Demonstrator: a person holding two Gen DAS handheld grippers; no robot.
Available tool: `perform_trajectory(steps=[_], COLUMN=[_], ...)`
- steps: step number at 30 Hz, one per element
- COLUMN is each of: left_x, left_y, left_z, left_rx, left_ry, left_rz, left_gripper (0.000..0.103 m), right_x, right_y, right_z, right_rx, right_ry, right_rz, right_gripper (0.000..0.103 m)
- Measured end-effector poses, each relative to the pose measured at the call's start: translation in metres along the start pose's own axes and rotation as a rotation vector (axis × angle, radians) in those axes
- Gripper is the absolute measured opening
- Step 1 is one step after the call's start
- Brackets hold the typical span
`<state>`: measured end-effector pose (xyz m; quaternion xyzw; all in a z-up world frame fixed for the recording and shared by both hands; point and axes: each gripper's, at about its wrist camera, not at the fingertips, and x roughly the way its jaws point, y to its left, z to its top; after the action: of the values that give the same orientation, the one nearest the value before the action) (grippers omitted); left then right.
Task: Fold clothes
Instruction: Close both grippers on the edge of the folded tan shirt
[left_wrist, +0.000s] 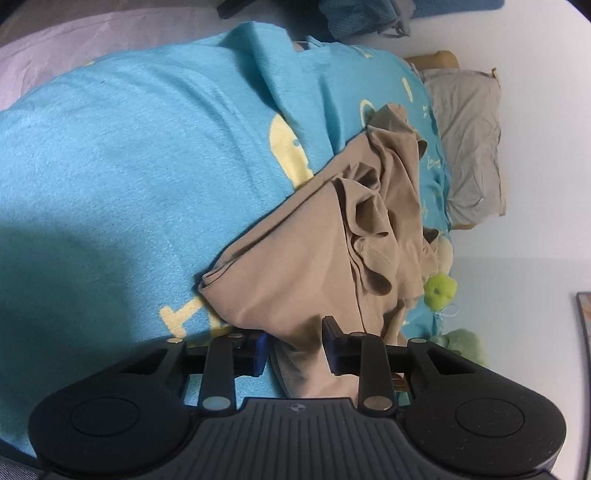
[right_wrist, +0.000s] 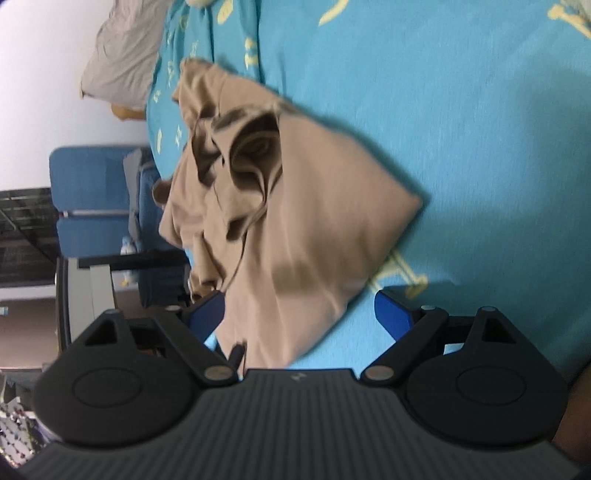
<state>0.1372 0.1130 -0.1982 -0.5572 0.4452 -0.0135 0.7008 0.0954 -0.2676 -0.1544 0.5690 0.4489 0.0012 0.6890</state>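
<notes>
A tan garment (left_wrist: 314, 236) lies crumpled and partly folded on a blue bedspread (left_wrist: 129, 147) with pale yellow prints. It also shows in the right wrist view (right_wrist: 295, 206). My left gripper (left_wrist: 295, 350) has its jaws narrowed around a bunched corner of the garment, which runs between the blue pads (left_wrist: 260, 350). My right gripper (right_wrist: 299, 314) is open wide, its blue pads (right_wrist: 391, 317) on either side of the garment's near edge, not gripping it.
A grey pillow (left_wrist: 469, 144) lies by the white wall. Green plush toys (left_wrist: 439, 288) sit at the bed's edge. A blue chair (right_wrist: 96, 199) and a dark desk (right_wrist: 26, 236) stand beside the bed (right_wrist: 443, 129).
</notes>
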Motion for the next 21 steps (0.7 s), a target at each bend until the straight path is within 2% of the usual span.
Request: perform_trajectory(steps=[1,3,7,11,15,17,18,21], left_x=[0.000,-0.002,-0.008,-0.009,-0.008,-0.007,-0.006,-0.002], left_y=[0.001,0.005,0.006,0.006,0.003,0.002,0.000,-0.005], left_z=[0.000,0.002,0.004,0.005,0.006,0.006,0.006,0.004], left_rx=[-0.010,-0.033,-0.060,-0.070,-0.051,-0.039,-0.029,0.006], left_ry=[0.002,0.006,-0.003,-0.010,-0.006,-0.006,-0.003,0.006], left_rz=[-0.004,-0.013,-0.024,-0.020,-0.014,-0.014,-0.016,-0.023], left_gripper=[0.034,0.039,0.057,0.058,0.061,0.066,0.068,0.078], right_x=[0.000,0.000,-0.003,-0.004,-0.005,-0.006,-0.008,-0.019], right_y=[0.000,-0.002,-0.002,-0.006,-0.001,0.003,0.007,0.019], right_z=[0.002,0.005,0.010,0.015,0.017,0.017,0.017,0.016], right_rx=[-0.004,0.002,-0.005,0.011,-0.024,-0.053,-0.071,-0.119], right_ry=[-0.013,-0.033,-0.075,-0.107,-0.128,-0.139,-0.149,-0.182], right_rz=[-0.008,-0.014,-0.041,-0.060,-0.085,-0.086,-0.065,0.046], right_gripper=[0.075,0.074,0.058,0.047,0.024,0.016,0.012,0.010])
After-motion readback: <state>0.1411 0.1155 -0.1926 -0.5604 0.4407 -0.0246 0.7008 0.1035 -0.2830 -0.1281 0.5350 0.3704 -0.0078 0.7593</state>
